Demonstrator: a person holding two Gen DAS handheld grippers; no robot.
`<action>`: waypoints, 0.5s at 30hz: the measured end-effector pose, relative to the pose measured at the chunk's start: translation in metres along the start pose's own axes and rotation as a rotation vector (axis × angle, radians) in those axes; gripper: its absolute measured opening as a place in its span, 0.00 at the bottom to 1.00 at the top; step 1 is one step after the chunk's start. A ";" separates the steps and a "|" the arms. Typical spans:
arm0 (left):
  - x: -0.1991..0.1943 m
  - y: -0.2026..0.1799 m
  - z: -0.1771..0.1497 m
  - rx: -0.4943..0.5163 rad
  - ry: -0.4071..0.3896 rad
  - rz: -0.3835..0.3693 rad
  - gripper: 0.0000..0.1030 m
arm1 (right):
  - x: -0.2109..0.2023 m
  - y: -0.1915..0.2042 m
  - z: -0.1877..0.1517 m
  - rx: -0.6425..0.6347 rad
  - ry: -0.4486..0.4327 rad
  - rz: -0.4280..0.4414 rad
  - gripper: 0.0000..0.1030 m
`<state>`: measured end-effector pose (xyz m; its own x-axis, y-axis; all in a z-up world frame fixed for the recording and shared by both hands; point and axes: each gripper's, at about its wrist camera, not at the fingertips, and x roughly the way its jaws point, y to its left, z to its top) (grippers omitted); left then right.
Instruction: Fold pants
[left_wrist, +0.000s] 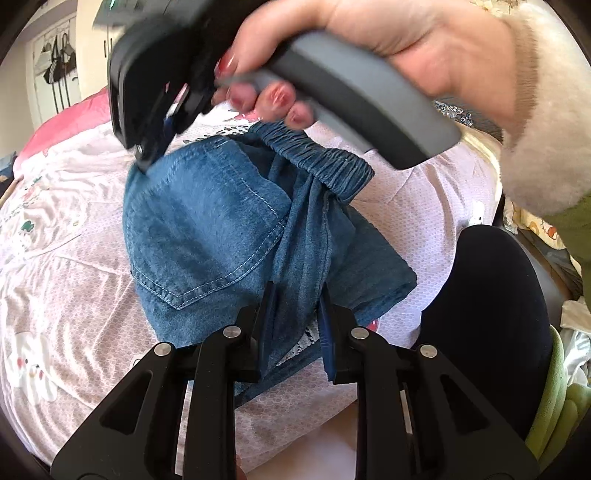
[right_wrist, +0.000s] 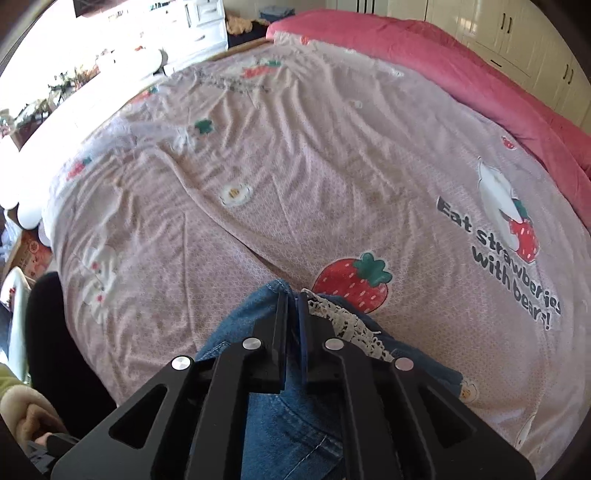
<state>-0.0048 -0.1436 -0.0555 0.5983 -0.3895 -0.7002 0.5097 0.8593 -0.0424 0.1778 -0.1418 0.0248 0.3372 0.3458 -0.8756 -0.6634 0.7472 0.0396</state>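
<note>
Two grippers work blue denim pants (left_wrist: 207, 221) bunched near the bedsheet's (left_wrist: 74, 258) near edge: the left gripper (left_wrist: 295, 314) pinches a fabric fold, the right gripper (right_wrist: 293, 314) is nearly closed over the hem. Its thin bite could slip, likely collapsing the fold.

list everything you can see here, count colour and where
denim pants: 1, blue, bunched on the bed, elastic waistband at the far side
lace trim: 1, white, on the pants by the right claw
bedsheet: 1, pale pink with a strawberry print, covering the bed
blanket: 1, pink, along the bed's far edge
cabinets: white, behind the bed
left claw: 1, black, clamped on a fold of denim
right claw: 1, black, nearly closed at the pants' edge
hand: 1, fluffy cream sleeve, holding the right claw's grey handle
</note>
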 end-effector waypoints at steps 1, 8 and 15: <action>0.000 0.000 0.000 0.000 0.000 -0.004 0.14 | -0.010 -0.001 -0.002 0.011 -0.028 -0.018 0.19; -0.003 0.003 0.000 -0.017 -0.005 -0.017 0.14 | -0.065 -0.012 -0.027 0.073 -0.137 0.024 0.33; -0.007 0.005 -0.002 -0.029 -0.006 -0.020 0.14 | -0.054 -0.026 -0.079 0.144 -0.044 0.045 0.33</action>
<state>-0.0075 -0.1356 -0.0519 0.5917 -0.4087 -0.6949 0.5038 0.8604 -0.0770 0.1237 -0.2245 0.0333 0.3404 0.4032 -0.8494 -0.5773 0.8027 0.1497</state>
